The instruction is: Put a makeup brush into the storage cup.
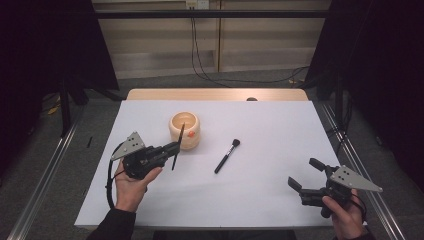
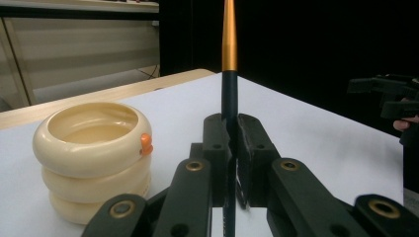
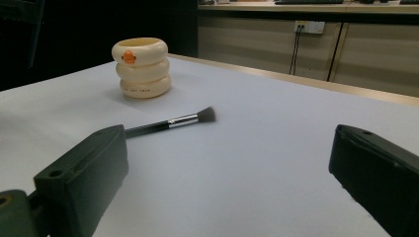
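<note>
At the left of the high view, the left tool [image 1: 176, 147] has its jaws pressed together on a slim dark brush handle [image 1: 177, 145], which stands nearly upright and slightly tilted between them, just beside the cream holder [image 1: 185, 131]. In the left gripper view the handle [image 2: 229, 98] is black low down and turns orange-gold higher up, running out of the top of the picture, so its tip cannot be made out. The holder [image 2: 94, 158] is shaped like three stacked rings, open at the top, with a small orange knob on its upper ring; in the right gripper view that orange mark looks like a little figure, and a line of small writing runs along the lowest ring [image 3: 141, 90], too fine to read. Near the middle of the white bench [image 1: 270, 130] lies a second makeup brush [image 1: 226, 156], black-handled with a silver ferrule and dark bristles, well apart from the holder. At the right, the right tool [image 1: 305, 174] hangs over the bench's near corner with its jaws spread wide, nothing between them.
</note>
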A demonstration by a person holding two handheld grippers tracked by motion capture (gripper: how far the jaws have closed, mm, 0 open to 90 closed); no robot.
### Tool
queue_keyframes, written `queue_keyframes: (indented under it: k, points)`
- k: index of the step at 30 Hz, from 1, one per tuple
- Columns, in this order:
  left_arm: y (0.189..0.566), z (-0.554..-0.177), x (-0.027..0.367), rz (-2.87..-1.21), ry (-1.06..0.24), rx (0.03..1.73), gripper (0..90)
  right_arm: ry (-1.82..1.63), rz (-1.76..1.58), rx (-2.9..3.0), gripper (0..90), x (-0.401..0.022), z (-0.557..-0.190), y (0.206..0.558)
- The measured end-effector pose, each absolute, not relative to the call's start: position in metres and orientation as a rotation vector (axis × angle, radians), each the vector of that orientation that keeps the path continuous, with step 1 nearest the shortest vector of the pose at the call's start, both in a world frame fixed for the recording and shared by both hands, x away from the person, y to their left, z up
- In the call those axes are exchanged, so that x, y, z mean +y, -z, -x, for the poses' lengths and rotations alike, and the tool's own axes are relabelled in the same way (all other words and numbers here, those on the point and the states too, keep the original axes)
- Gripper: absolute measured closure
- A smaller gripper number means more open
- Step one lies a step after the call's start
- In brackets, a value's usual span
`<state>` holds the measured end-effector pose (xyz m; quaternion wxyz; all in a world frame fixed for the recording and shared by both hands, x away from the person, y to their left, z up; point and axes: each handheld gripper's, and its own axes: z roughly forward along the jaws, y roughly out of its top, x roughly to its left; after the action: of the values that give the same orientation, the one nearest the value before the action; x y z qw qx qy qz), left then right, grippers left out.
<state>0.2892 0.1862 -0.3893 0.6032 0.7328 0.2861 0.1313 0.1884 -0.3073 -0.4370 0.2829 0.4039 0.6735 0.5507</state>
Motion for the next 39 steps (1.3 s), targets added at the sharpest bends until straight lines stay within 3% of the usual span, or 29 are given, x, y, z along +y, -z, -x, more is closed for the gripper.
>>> queue_keyframes:
  k: [24, 25, 33, 39]
  points:
    - [0.384, -0.274, 0.168, -1.674, -0.234, 0.63, 83.6, -1.548, -1.042, 1.848, 2.6, -0.303, -0.191, 0.427]
    - [0.384, -0.273, 0.166, -1.683, -0.227, 0.619, 83.6, -1.58, -1.012, 1.868, 6.2, -0.299, -0.191, 0.423]
    - [0.385, -0.269, 0.159, -1.684, -0.221, 0.611, 83.6, -1.615, -0.981, 1.895, 2.5, -0.286, -0.199, 0.416]
    - [0.386, -0.266, 0.155, -1.692, -0.207, 0.597, 83.6, -1.658, -0.933, 1.945, 7.8, -0.274, -0.206, 0.41]
